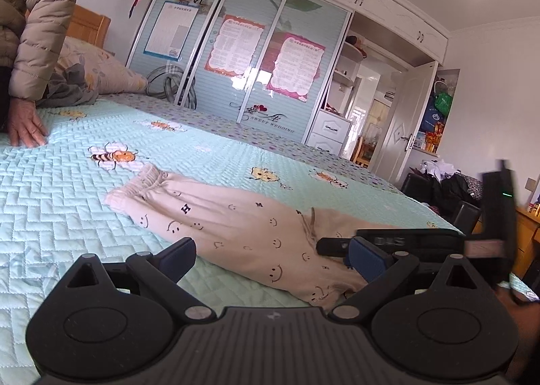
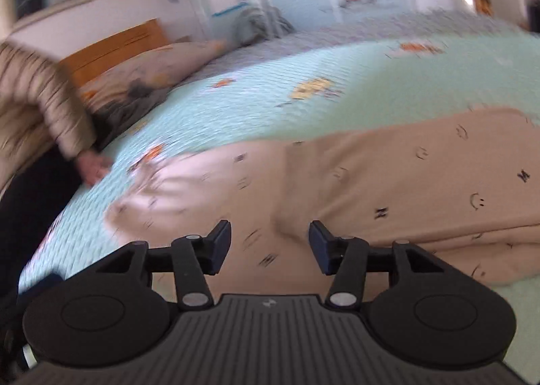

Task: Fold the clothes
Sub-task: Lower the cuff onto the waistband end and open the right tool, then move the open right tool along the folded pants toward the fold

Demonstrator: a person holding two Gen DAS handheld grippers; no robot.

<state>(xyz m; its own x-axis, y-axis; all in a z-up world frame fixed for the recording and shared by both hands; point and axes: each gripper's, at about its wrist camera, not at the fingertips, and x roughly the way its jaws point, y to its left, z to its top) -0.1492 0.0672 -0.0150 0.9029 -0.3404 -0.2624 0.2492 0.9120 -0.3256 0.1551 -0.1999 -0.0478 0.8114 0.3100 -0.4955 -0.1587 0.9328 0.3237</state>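
Beige smiley-print cotton trousers (image 1: pixel 236 226) lie flat on the mint quilted bed (image 1: pixel 67 189). Left gripper (image 1: pixel 270 258) and right gripper (image 2: pixel 270 243), both spread and empty; pinch both fabric layers together before folding.

The left camera sits low, close to the bed (image 1: pixel 84 216), and looks across it toward the big wardrobe (image 1: pixel 236 57) and the open door (image 1: pixel 405 121). The left tool (image 1: pixel 271 258) fills the bottom of its view. The right camera is higher and tips down at the bed (image 2: pixel 253 91), very near the beige pants (image 2: pixel 371 175). Its picture is blurry. The right tool (image 2: pixel 270 243) is at the bottom. Both views share the pants (image 1: pixel 236 229), the green bed cover, the pillow (image 1: pixel 101 71) and a person's hand (image 1: pixel 27 125) resting on the bed.
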